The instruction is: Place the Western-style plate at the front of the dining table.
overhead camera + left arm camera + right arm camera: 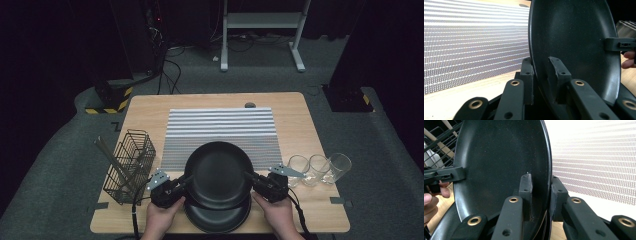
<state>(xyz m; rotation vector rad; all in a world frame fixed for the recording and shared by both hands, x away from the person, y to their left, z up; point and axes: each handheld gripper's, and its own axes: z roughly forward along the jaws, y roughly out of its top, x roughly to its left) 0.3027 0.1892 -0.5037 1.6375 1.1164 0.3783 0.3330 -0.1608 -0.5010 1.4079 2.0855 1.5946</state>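
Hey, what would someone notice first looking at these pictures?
A black plate near the table's front edge, pinched at opposite rims by the left gripper and right gripper, just above a second black plate. Behind it lies a striped mat; a wire basket stands left, three glasses right.

Overhead light brightens the surface (300, 125); surrounding room stays dark. Striped mat (599, 157) glares white in the right gripper view; near claw parts blur.
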